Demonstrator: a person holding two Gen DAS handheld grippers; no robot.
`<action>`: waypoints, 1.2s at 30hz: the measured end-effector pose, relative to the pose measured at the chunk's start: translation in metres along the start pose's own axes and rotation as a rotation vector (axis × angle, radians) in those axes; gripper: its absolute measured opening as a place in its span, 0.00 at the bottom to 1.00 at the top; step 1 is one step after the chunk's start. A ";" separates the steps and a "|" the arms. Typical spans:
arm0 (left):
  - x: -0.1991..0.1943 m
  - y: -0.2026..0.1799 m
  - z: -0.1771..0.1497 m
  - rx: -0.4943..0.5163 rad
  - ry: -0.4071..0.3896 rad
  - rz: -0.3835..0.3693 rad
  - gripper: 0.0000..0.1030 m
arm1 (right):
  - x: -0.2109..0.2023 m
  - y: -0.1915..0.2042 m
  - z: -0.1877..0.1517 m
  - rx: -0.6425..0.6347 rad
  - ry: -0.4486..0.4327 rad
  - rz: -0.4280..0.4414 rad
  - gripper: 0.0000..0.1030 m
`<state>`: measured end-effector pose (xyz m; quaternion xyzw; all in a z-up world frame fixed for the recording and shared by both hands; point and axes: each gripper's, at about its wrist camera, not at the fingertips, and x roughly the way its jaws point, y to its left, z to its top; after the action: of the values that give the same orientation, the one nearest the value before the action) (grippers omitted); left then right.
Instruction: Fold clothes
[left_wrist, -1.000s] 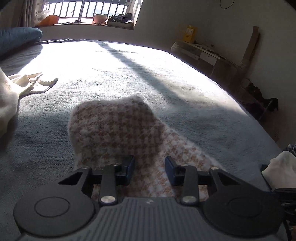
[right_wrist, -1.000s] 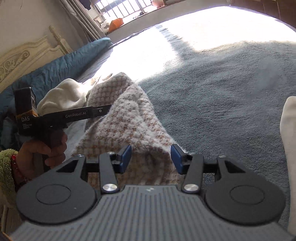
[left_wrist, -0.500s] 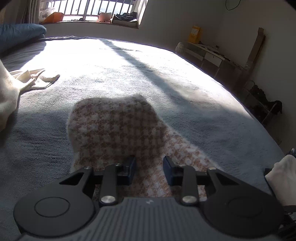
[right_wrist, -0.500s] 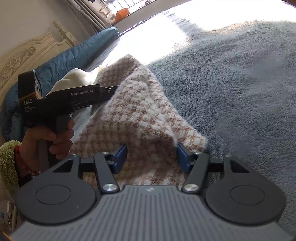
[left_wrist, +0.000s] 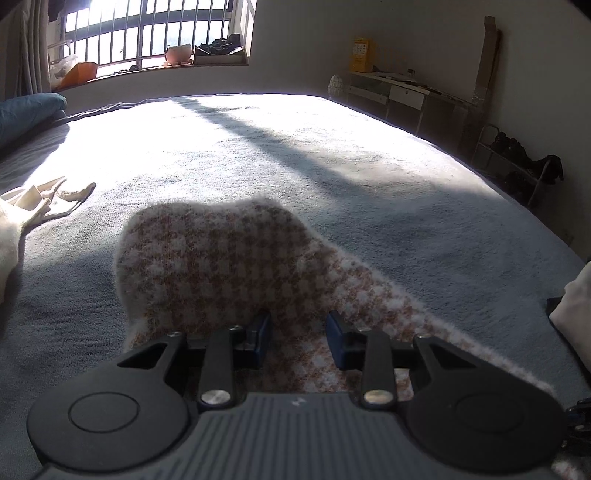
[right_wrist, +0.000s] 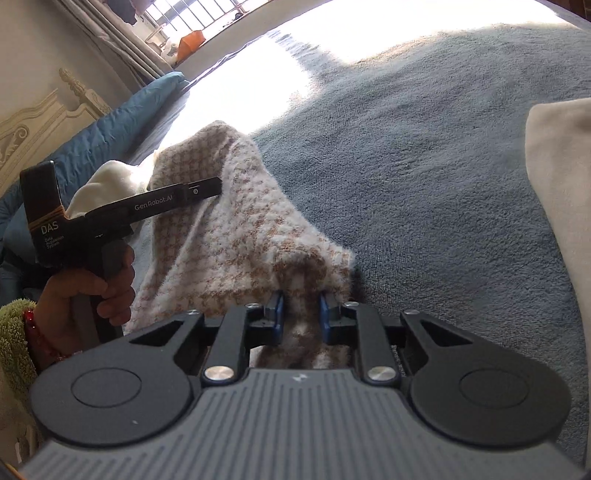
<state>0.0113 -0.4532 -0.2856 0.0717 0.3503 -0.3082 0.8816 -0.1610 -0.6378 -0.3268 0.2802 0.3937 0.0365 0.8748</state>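
The brown-and-white checked garment (right_wrist: 236, 236) lies on the grey bed cover (right_wrist: 424, 155), stretching away from my right gripper (right_wrist: 299, 314), whose blue pads are clamped on a bunched fold of its near corner. From that pinch the cloth rises in a ridge and runs off to the upper left, where my left gripper (right_wrist: 207, 190) shows from the side, its black body in front of the fabric. My left hand (right_wrist: 96, 291) wraps its handle, with a fuzzy green cuff (right_wrist: 14, 332) and red beads at the wrist. In the left wrist view the same garment (left_wrist: 221, 266) spreads flat ahead of my left gripper (left_wrist: 297, 338); its fingers stand apart over the cloth with nothing between them. A cream cloth (left_wrist: 37, 199) lies crumpled off to the left of that gripper, well apart from the checked one. Another pale cloth (right_wrist: 561, 192) sits to the right of my right gripper. Beyond the bed are a barred window (left_wrist: 147, 33) and a blue pillow (right_wrist: 122, 122).
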 end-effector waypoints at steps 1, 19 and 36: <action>0.000 0.000 0.000 0.004 -0.001 0.001 0.33 | -0.001 -0.003 -0.001 0.014 -0.004 0.013 0.17; -0.036 0.009 0.006 0.000 -0.002 -0.048 0.42 | -0.029 0.030 -0.002 -0.269 -0.002 -0.060 0.12; -0.216 -0.004 -0.116 -0.182 0.253 -0.263 0.42 | -0.088 0.069 -0.048 -0.401 0.103 -0.138 0.12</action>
<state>-0.1795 -0.3096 -0.2284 -0.0165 0.4908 -0.3764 0.7856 -0.2451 -0.5830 -0.2578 0.0708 0.4408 0.0683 0.8922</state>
